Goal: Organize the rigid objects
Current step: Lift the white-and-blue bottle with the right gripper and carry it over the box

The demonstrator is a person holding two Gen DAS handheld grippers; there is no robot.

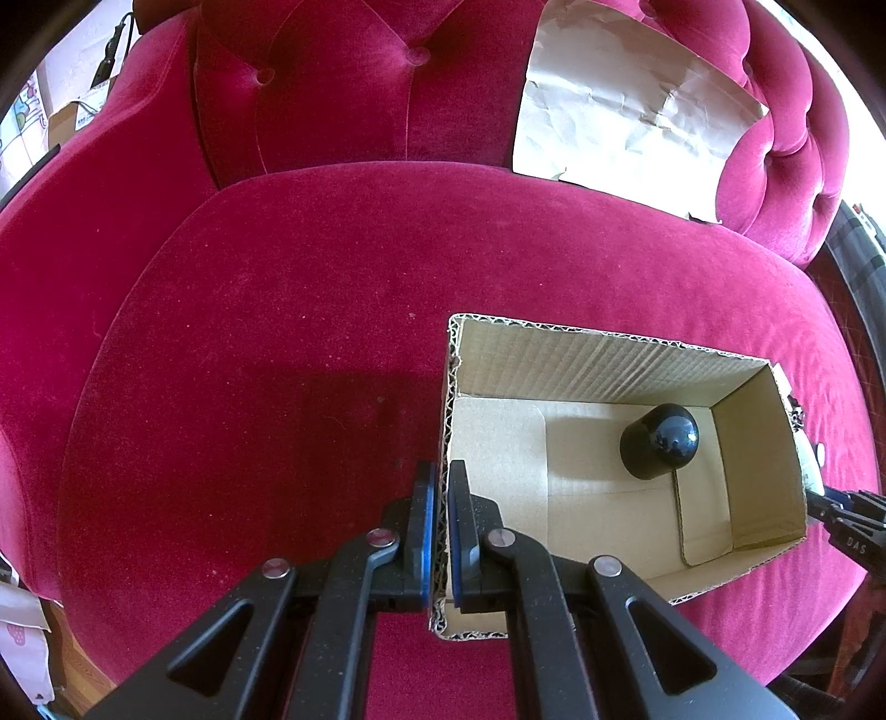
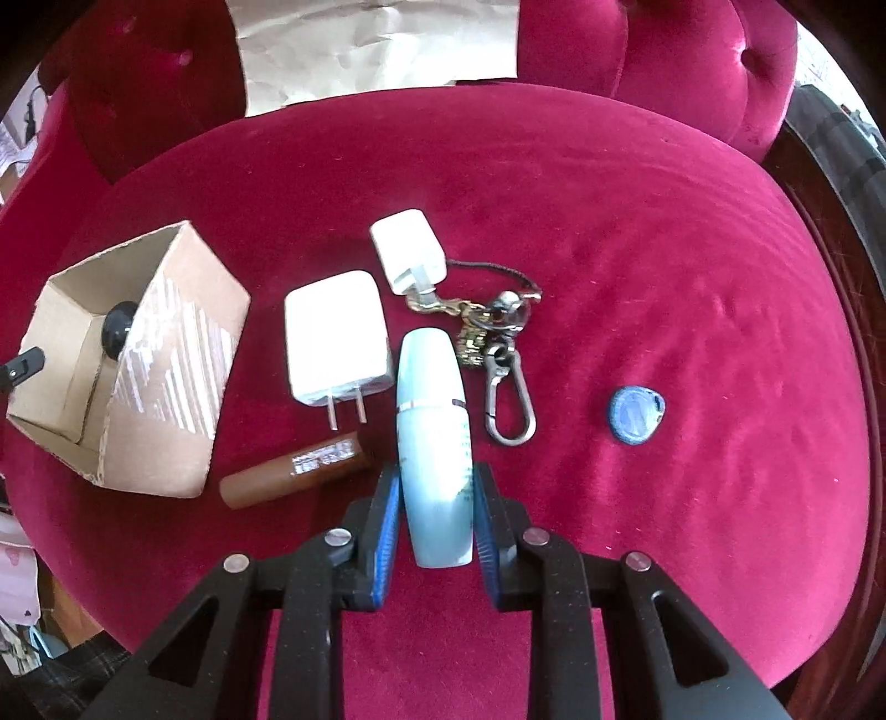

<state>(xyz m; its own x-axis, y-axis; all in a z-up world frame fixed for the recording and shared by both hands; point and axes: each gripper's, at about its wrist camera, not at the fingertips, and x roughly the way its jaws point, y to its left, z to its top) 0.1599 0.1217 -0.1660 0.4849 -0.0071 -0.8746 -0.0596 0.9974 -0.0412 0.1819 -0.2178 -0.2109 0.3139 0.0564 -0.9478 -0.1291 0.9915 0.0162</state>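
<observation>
An open cardboard box (image 1: 581, 360) sits on the red velvet seat with a black round-topped cap (image 1: 659, 440) lying inside. My left gripper (image 1: 443, 476) is shut on the box's near-left wall, one pad inside and one outside. In the right wrist view the same box (image 2: 166, 360) stands at the left. My right gripper (image 2: 436, 476) is shut on a pale blue bottle (image 2: 429, 387) that lies on the seat pointing away from me, the pads pressing its lower sides.
Around the bottle lie a large white charger (image 2: 335, 338), a small white charger (image 2: 410, 249), a keychain with carabiner (image 2: 498, 332), a brown tube (image 2: 293, 471) and a blue tag (image 2: 637, 414). Crumpled paper (image 2: 376, 44) leans on the tufted backrest.
</observation>
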